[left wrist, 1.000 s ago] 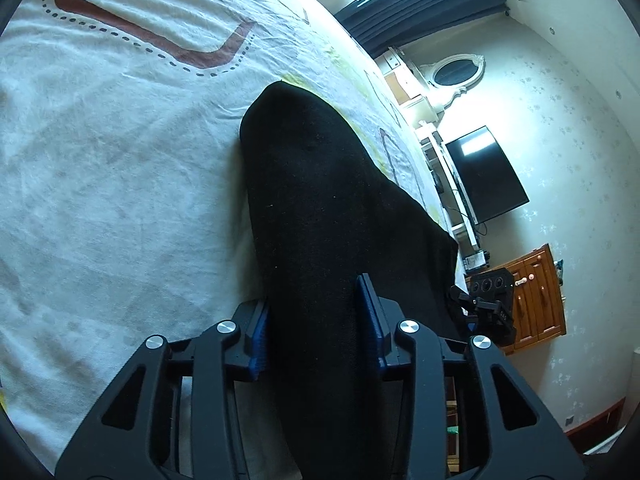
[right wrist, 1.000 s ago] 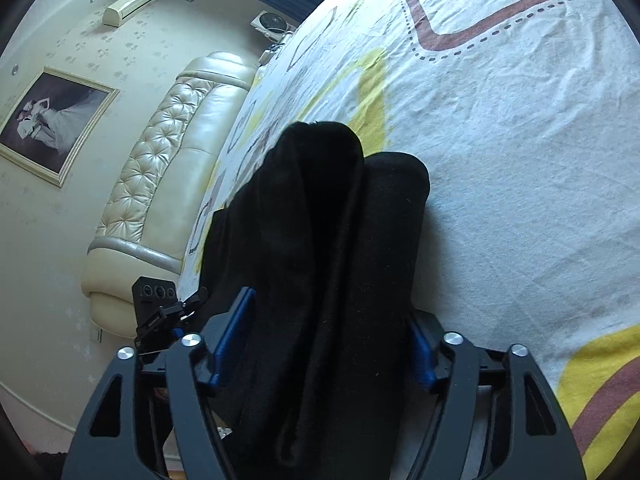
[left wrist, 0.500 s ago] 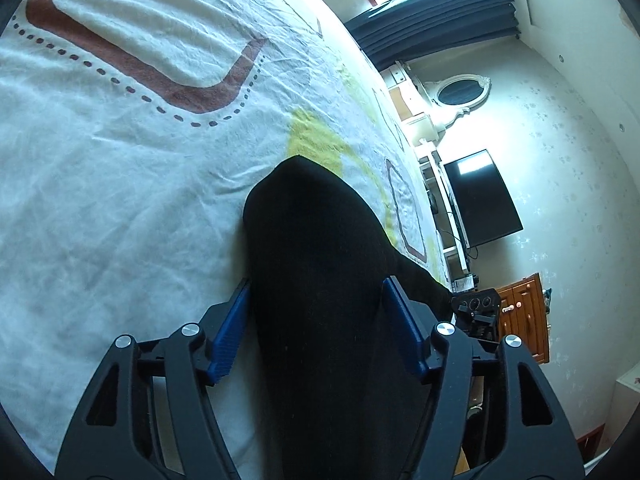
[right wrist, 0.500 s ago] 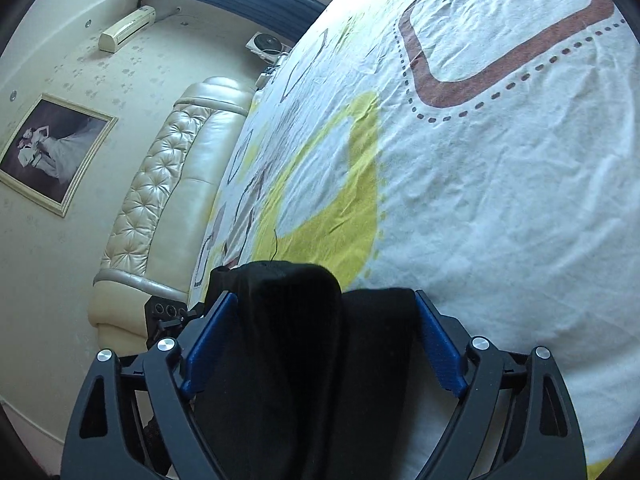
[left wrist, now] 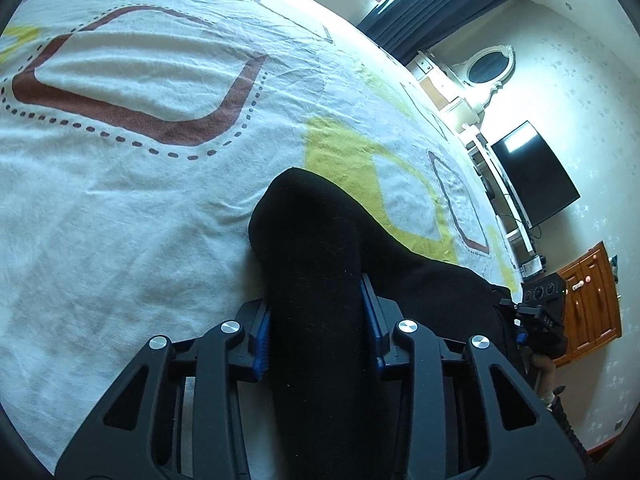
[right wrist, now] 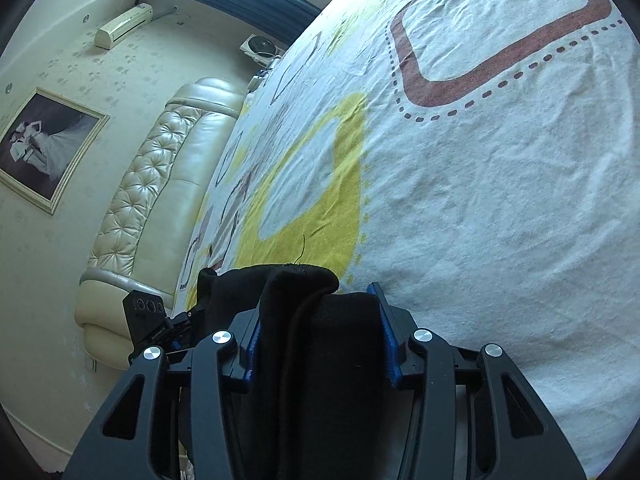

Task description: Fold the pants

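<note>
While both tongs grip cloth, we read the layout so:

Left tongs: our left tongs [left wrist: 316, 320] are pinching a thick fold of the black pants [left wrist: 316, 248], blue pads pressed against both sides of the bunch.

Right tongs: our right tongs [right wrist: 320, 320] are pinching another bunch of the same pants [right wrist: 316, 320], several layers and a seam ridge squeezed between the pads.

Where the pants are: the held edge is lifted just above the bedsheet [left wrist: 120, 208]; whether the free tips brush it we cannot tell. From the left view the cloth runs off to the right, toward the other tongs.

Long axis: we judge the held edge to span from one hand to the other, crosswise to both tongs, with each bunch poking forward past the fingertips.

Which hand is nearer: neither; each holds its own end.

What the move turns on: open bedsheet [right wrist: 480, 200] lies ahead of both tongs, so we judge the edge should travel forward with both hands level, or the fold will skew.
</note>
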Demonstrator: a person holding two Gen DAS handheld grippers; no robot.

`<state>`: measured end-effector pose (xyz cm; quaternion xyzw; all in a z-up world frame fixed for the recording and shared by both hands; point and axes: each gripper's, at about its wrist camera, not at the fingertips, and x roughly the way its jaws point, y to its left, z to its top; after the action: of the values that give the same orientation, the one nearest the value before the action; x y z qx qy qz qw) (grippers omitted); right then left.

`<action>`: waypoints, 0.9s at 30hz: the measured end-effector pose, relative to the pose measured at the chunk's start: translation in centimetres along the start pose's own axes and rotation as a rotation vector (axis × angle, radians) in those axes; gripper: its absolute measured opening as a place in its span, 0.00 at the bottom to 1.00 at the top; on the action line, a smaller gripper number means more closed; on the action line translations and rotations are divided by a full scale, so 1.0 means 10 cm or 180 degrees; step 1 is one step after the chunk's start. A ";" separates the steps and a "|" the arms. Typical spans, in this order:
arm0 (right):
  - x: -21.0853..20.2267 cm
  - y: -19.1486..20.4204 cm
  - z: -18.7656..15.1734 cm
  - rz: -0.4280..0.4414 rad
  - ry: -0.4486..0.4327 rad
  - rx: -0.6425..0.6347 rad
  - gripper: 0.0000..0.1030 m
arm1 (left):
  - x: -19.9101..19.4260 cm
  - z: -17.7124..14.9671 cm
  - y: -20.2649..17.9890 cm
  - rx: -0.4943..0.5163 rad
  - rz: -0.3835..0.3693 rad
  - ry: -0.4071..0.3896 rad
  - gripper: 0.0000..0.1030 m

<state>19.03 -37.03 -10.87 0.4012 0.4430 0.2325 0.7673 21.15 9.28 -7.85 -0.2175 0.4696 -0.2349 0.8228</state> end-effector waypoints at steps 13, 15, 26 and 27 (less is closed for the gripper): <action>-0.04 0.07 0.06 -0.0017 -0.0123 -0.0085 0.39 | 0.00 0.09 -0.25 0.0352 0.0345 -0.0058 0.31; -0.05 0.09 0.08 -0.0022 -0.0137 -0.0103 0.38 | 0.01 0.11 -0.25 0.0341 0.0345 -0.0052 0.31; 0.02 0.14 0.25 0.0004 -0.0244 -0.0107 0.36 | 0.04 0.32 -0.31 0.0433 0.0397 -0.0169 0.29; 0.03 0.13 0.28 0.0002 -0.0251 -0.0108 0.36 | 0.05 0.36 -0.29 0.0417 0.0393 -0.0176 0.29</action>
<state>21.62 -37.17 -9.13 0.3970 0.4083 0.2243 0.7908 24.00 7.16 -4.87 -0.1402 0.4428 -0.2079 0.8609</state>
